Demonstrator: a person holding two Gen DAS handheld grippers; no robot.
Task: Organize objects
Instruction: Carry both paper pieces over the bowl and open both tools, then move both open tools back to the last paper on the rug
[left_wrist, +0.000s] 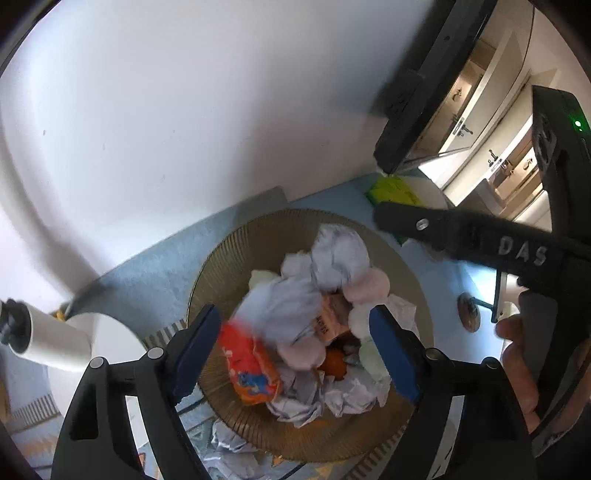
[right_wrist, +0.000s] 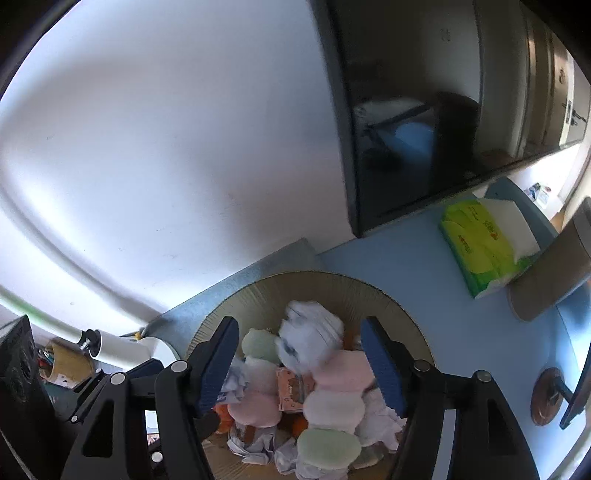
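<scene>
Both tools hang over a round brown bowl (left_wrist: 207, 280) that sits on a light blue worktop (right_wrist: 424, 266) by a white wall. The left tool (left_wrist: 295, 350) has its two blue pads wide apart with nothing between them. The right tool (right_wrist: 299, 365) is wide apart too and holds nothing. The bowl is full of crumpled paper (left_wrist: 336, 251), soft pink pads (right_wrist: 343, 365), pale green pads (right_wrist: 328, 448) and an orange snack packet (left_wrist: 251, 365). In the right view, a green tissue pack (right_wrist: 476, 240) lies on the worktop at about 2 o'clock from the bowl, well apart from it. A white tube (left_wrist: 51, 339) sits at 9 o'clock.
</scene>
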